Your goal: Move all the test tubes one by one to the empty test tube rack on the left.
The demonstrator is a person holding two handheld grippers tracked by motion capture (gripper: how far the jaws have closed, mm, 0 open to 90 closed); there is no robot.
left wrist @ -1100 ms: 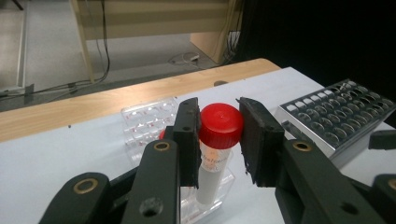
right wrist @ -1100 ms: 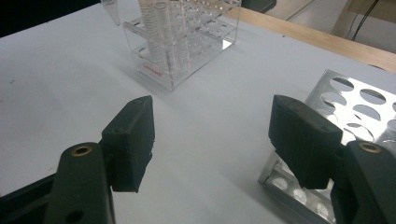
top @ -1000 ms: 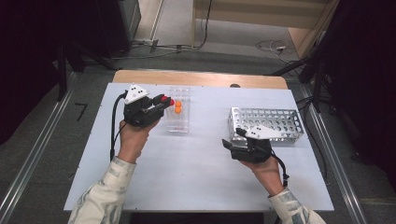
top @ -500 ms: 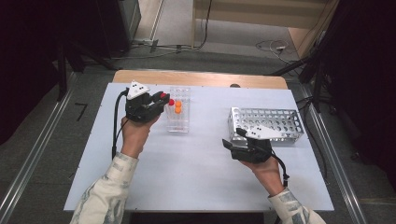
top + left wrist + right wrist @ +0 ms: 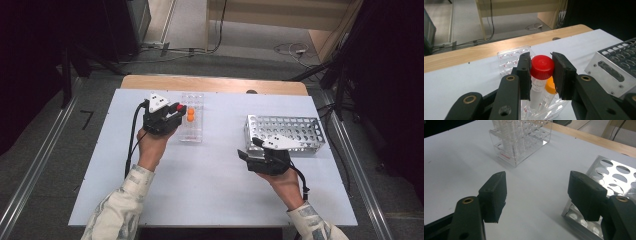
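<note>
The red-capped clear plastic tube (image 5: 541, 72) stands upright between the two black jaws of the left gripper (image 5: 541, 75), which press on either side of its cap, so that gripper is clamped on the tube; its lower end sits down among the cells of the clear acrylic tube rack (image 5: 192, 125), just beside an orange-capped tube (image 5: 549, 86) at about four o'clock from it in the left gripper view. In the high view the left gripper (image 5: 172, 114) reaches in from nine o'clock of the rack, with two orange caps (image 5: 190, 115) visible just past its tip. Whether the red-capped tube is being seated or lifted out cannot be told from the pictures; it looks nearly at full depth. Well apart, at about three o'clock across the white tabletop (image 5: 215, 185), lies the perforated metal rack (image 5: 285, 132), with no tubes visible in its holes. The right gripper (image 5: 250, 152) rests at that rack's seven o'clock corner, jaws spread wide with nothing between them. Judging by this, the work is at an early stage: most cells in both racks stand unfilled.
</note>
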